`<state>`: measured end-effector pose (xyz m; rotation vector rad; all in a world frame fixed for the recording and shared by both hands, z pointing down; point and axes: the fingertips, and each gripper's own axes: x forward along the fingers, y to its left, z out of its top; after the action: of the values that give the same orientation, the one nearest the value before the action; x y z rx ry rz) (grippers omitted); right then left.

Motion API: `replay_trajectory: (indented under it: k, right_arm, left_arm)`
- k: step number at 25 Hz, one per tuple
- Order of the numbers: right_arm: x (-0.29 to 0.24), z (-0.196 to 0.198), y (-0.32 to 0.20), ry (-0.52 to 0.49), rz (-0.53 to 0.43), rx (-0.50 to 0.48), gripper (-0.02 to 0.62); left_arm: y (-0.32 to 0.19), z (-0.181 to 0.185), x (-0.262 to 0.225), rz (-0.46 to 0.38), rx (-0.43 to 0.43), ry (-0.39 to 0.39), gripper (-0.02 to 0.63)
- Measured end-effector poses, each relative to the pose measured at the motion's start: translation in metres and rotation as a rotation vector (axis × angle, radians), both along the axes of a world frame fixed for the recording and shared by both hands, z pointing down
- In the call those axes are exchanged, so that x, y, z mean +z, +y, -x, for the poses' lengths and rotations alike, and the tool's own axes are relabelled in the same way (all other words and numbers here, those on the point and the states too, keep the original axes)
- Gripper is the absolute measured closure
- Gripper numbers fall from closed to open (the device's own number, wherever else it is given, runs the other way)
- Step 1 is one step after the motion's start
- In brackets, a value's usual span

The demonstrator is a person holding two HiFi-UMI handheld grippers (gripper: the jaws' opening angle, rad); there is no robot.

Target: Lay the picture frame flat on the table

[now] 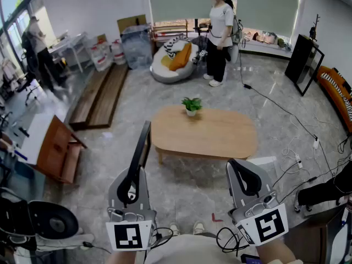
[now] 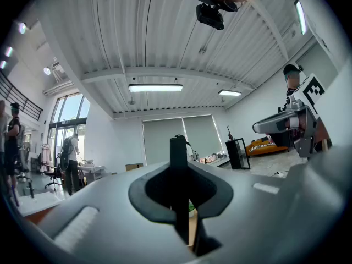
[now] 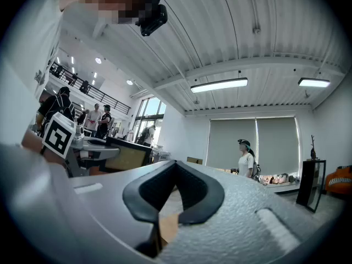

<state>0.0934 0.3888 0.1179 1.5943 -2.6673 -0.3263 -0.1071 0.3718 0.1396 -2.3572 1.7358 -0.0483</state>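
The picture frame (image 1: 144,143) is thin and black, and I see it edge-on. It stands upright out of my left gripper (image 1: 132,187), which is shut on its lower part. In the left gripper view the frame (image 2: 177,158) runs as a dark bar straight up between the pads. The oval wooden table (image 1: 220,133) stands just beyond the frame's top, and the frame is held in the air short of it. My right gripper (image 1: 246,179) is level with the left at the near right, shut with nothing in it; its pads (image 3: 193,194) meet at the tip.
A small potted plant (image 1: 191,105) stands at the table's far left edge. A person (image 1: 219,34) stands beyond it next to a beanbag (image 1: 173,56). Cables (image 1: 286,117) trail over the floor at the right. A wooden box (image 1: 55,147) and planks (image 1: 102,95) lie at the left.
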Motion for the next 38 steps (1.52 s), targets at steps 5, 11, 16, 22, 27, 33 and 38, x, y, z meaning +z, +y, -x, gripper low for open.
replay_trajectory:
  k: [5,11,16,22,27,33,38]
  right_arm:
    - [0.001,-0.002,-0.009,0.001,0.004,-0.006,0.594]
    - [0.005,-0.015,-0.019,0.000,0.012,-0.020,0.594]
    - [0.012,-0.026,-0.027,0.003,0.019,-0.038,0.594]
    - [0.018,-0.039,-0.031,0.001,0.027,-0.066,0.594]
    - [0.024,-0.045,-0.034,-0.004,0.034,-0.084,0.594]
    - [0.031,-0.043,-0.042,0.005,0.028,-0.107,0.594]
    - [0.040,-0.040,-0.054,0.008,0.024,-0.115,0.594]
  left_arm:
    - [-0.010,-0.006,0.000,-0.008,0.001,-0.006,0.560]
    - [-0.019,-0.016,0.008,0.012,-0.025,-0.011,0.560]
    - [-0.023,-0.030,0.015,0.026,-0.035,-0.010,0.560]
    - [-0.024,-0.047,0.017,0.031,-0.050,-0.006,0.560]
    - [-0.024,-0.053,0.017,0.022,-0.061,-0.017,0.560]
    - [-0.029,-0.054,0.022,0.017,-0.070,-0.016,0.558]
    - [-0.042,-0.055,0.031,0.008,-0.068,-0.011,0.558]
